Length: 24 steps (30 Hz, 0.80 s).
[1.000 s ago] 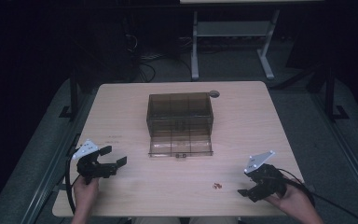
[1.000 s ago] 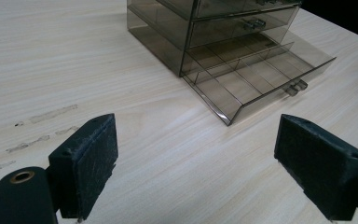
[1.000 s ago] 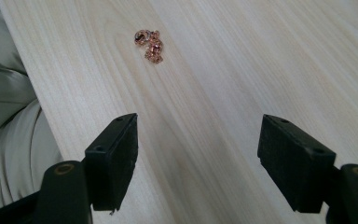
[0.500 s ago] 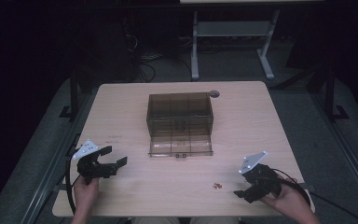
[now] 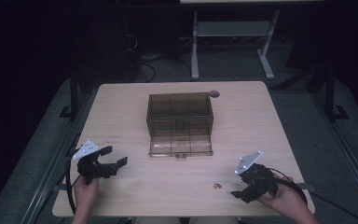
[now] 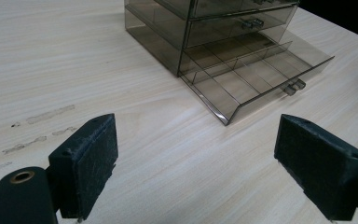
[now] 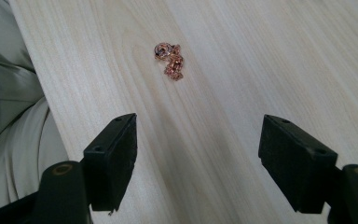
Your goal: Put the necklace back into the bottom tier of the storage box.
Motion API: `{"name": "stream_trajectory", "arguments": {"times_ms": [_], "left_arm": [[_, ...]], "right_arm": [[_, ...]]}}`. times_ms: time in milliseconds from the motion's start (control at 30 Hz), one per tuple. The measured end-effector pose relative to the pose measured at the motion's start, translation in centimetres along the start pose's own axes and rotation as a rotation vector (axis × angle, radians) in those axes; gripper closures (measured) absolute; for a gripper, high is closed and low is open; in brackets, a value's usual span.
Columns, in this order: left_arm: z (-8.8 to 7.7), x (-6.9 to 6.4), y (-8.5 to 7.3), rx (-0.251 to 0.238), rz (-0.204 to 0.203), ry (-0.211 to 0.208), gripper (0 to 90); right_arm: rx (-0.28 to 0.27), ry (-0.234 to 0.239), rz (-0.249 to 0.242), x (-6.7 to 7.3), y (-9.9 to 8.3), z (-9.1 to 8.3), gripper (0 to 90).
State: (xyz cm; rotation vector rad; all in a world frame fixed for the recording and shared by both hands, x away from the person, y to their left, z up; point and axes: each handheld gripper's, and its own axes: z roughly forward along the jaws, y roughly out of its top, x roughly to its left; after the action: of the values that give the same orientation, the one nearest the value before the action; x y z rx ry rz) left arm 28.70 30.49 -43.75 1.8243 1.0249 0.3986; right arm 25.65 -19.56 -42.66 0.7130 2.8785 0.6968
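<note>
Right tongs (image 5: 239, 192) shifted left along bench (image 5: 279, 121) edge since a second ago, now near rose-gold chain (image 7: 170, 59), jaws wide apart, lined up for pickup. Left tongs (image 5: 116, 158) apart, idle. Drawer organizer (image 5: 179, 112) bottom drawer (image 6: 256, 79) open, ready.

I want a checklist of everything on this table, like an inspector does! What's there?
Surface: pale wooden table, faint smudges near the left gripper.
Job's things: small coppery chain lying loose; smoky clear drawer box with its bottom drawer pulled out, empty.
Clutter: nothing seen.
Grippers: left gripper open, holding nothing; right gripper open, pointed at the chain, not touching it.
Cables: one trails from each gripper; more tangled on the floor behind.
Surroundings: dark room, grey floor, white table frame behind.
</note>
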Motion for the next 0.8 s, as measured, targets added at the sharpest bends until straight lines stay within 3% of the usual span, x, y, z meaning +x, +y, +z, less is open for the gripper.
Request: {"name": "stream_trajectory", "arguments": {"times_ms": [467, 800], "left_arm": [[-0.1, 0.0, 0.0, 0.002, -0.002, -0.001, 12.9], [0.0, 0.0, 0.0, -0.002, -0.004, -0.003, 12.9]], "right_arm": [[0.032, 0.027, -0.031, 0.2, 1.4, 0.7, 31.7], [0.069, 0.038, -0.064, 0.2, 2.8, 1.6, 39.4]]}}
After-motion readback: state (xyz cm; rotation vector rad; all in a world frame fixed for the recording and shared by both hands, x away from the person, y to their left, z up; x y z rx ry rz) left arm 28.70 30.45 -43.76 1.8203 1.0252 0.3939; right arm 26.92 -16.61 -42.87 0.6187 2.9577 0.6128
